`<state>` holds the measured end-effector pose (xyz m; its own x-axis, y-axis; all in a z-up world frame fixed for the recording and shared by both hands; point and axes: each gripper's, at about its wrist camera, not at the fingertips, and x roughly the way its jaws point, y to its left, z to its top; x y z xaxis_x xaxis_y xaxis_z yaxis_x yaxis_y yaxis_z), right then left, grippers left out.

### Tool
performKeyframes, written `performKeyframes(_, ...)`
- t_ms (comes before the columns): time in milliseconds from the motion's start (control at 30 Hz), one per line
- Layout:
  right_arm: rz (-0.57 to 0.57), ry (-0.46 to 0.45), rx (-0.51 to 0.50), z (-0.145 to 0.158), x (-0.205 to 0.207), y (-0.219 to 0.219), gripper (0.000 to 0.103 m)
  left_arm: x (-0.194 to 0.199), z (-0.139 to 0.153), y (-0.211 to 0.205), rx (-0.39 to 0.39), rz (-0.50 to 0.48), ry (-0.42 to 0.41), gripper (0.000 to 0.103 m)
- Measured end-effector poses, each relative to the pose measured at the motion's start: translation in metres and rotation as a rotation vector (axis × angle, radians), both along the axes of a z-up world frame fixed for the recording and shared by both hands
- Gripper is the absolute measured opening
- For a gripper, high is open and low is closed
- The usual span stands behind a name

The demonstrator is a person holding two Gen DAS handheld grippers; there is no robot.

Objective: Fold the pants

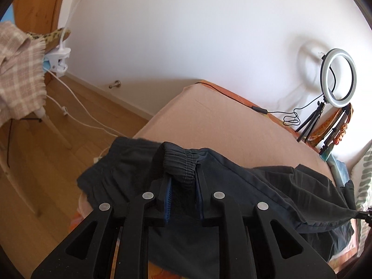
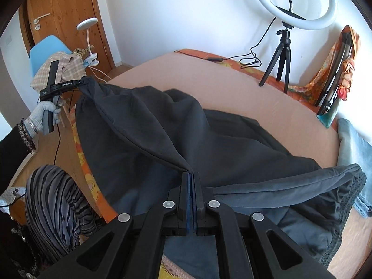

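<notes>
Pants (image 2: 148, 139) hang stretched above the bed (image 2: 232, 88), elastic hem pinched in the left gripper (image 1: 182, 169) fingers, another edge clamped by the fully closed right gripper (image 2: 191, 176).

Both views come from fisheye cameras riding just behind each gripper, looking forward along the fingers and tilted down over the bed (image 1: 209, 116). The left wrist view sits close above the left gripper (image 1: 183, 183), right over the dark pants (image 1: 267, 181), and faces the bed's far corner, the white wall and the wooden floor (image 1: 58, 139) on its left. The right wrist view sits as close behind the right gripper (image 2: 191, 179) and faces across the bed toward the door (image 2: 60, 18). Both views share the pants, the peach sheet, the ring light (image 1: 338, 78) on its tripod, and the draped chair (image 2: 41, 53); the right view also catches the left gripper at the pants' far edge.
</notes>
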<state>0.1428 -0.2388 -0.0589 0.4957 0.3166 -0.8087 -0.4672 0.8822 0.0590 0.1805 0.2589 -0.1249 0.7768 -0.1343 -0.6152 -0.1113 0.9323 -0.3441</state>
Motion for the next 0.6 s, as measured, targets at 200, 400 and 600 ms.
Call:
performKeyframes(200,0.001,0.027,-0.023,-0.016,-0.019,0.003,0.000,-0.046,-0.010,0.003,-0.056,0.059,0.023,0.051)
performKeyframes(400,-0.016,0.039,-0.018,-0.023,-0.022,-0.001,0.000,-0.078,-0.023,0.010,-0.237,0.054,0.023,0.056)
performKeyframes(600,-0.019,0.031,-0.028,-0.021,-0.022,-0.002,0.000,-0.098,-0.033,0.026,-0.492,0.117,-0.020,0.056)
